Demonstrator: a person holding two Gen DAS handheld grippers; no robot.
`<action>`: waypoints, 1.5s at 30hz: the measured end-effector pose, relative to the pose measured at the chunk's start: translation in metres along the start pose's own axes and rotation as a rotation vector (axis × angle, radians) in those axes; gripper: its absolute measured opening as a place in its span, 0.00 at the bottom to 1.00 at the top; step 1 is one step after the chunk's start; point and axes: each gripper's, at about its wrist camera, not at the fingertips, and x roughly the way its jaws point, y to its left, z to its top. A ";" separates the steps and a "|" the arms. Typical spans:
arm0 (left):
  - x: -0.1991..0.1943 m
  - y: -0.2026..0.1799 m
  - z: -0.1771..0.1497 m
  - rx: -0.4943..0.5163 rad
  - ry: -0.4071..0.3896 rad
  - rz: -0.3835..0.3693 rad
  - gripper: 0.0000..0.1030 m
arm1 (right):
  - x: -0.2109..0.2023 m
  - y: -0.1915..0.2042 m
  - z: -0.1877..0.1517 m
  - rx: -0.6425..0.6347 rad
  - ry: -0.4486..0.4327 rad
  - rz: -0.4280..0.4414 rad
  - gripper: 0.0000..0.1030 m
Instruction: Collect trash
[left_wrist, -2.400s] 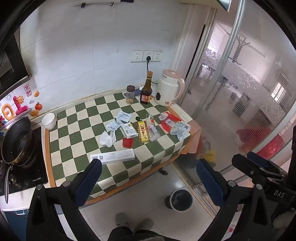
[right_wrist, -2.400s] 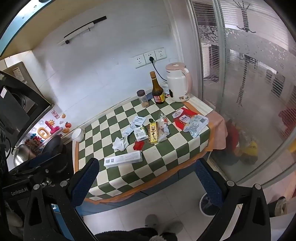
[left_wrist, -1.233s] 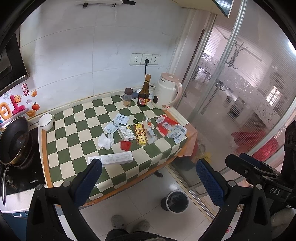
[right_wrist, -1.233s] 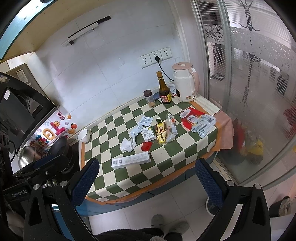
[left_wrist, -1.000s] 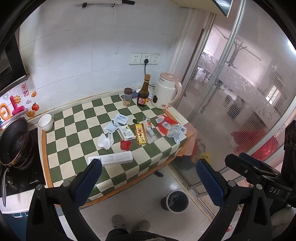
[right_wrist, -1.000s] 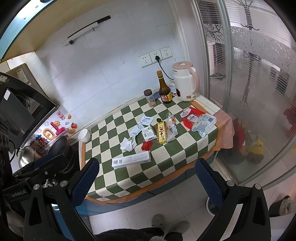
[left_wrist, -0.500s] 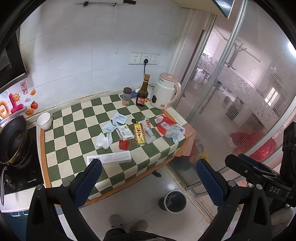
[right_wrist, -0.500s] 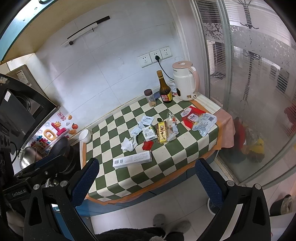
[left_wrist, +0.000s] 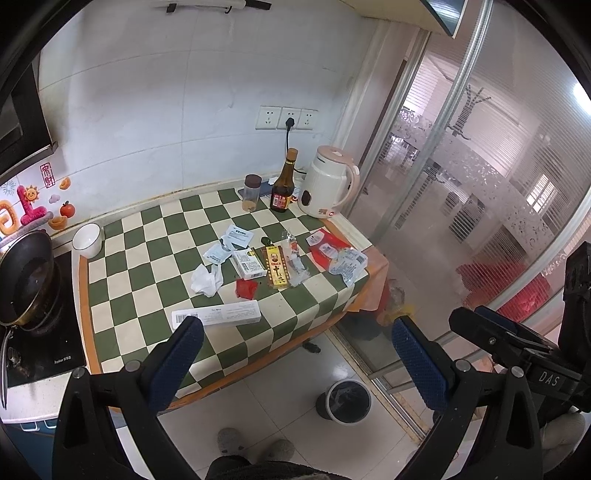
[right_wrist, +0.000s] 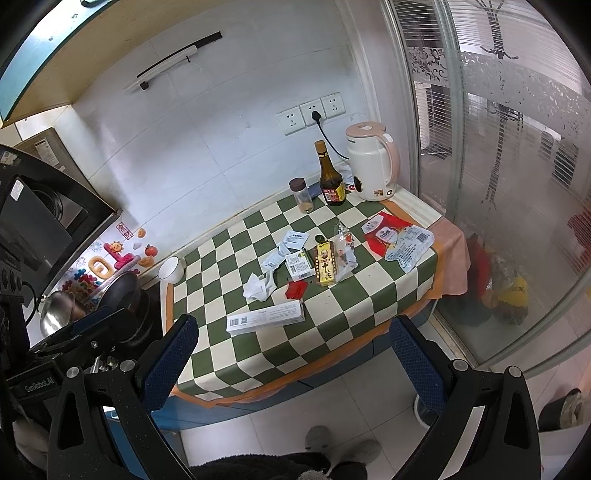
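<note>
**Two open grippers held high above a littered kitchen table**

Both grippers hang well above the floor, jaws spread wide apart and holding nothing. The left gripper (left_wrist: 295, 354) and right gripper (right_wrist: 293, 350) look down at a table (left_wrist: 147, 258) covered in a green-and-white checked cloth.

Trash lies scattered over the middle of the table: a long white box (left_wrist: 216, 313) nearest the front edge, a crumpled white tissue (left_wrist: 207, 278), a small red scrap (left_wrist: 245, 288), a white carton (left_wrist: 248, 263) just beside a yellow packet (left_wrist: 277, 266), and red and white wrappers (left_wrist: 338, 254) at the right edge.

At the back stand a dark bottle (left_wrist: 283, 184), a small jar (left_wrist: 252, 192) and a white kettle (left_wrist: 328, 188). A white bowl (left_wrist: 86, 240) sits at the back left corner.

On the tiled floor below the table is a round bin (left_wrist: 347, 400), seemingly lined with a dark bag.
</note>
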 end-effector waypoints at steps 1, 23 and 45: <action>0.000 0.000 0.000 0.002 0.000 0.001 1.00 | 0.000 0.000 0.000 0.001 0.000 0.001 1.00; -0.002 -0.002 0.000 0.000 0.000 0.010 1.00 | -0.002 -0.003 -0.003 0.004 -0.003 0.004 1.00; 0.282 0.086 -0.014 0.479 0.456 0.463 1.00 | 0.215 -0.109 0.001 0.134 0.227 -0.217 1.00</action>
